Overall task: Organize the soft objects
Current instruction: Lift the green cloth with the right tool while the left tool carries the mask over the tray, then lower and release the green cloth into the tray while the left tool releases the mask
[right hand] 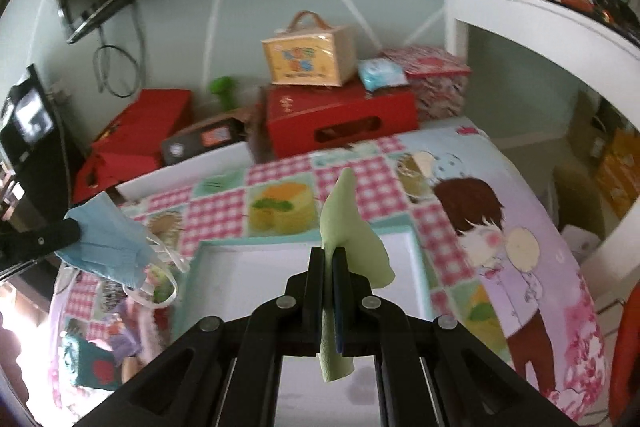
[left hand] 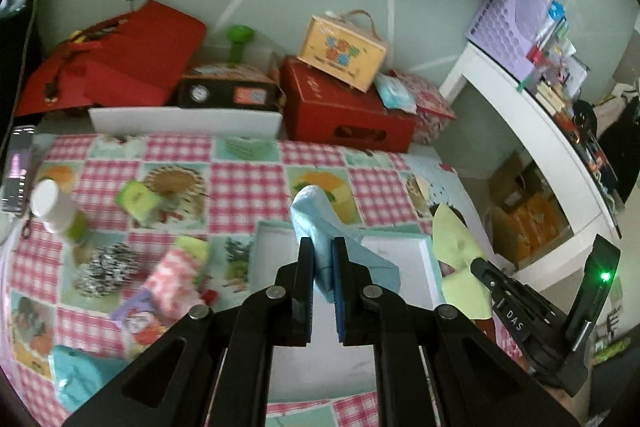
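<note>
Table: checked cloth [left hand: 248,183], cluttered.
Left hand-held gripper [left hand: 322,267]: closed on blue face mask [left hand: 316,223] above white tray [left hand: 424,255].
Right hand-held gripper [right hand: 329,267]: closed on green cloth [right hand: 344,223], also over tray.
Risk: thin grip may slip; mask loops [right hand: 160,291] could snag.

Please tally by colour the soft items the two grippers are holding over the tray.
Blue: 1, the mask in the left gripper.
Green: 1, the cloth in the right gripper.
Total: 2, both above the white tray.
</note>
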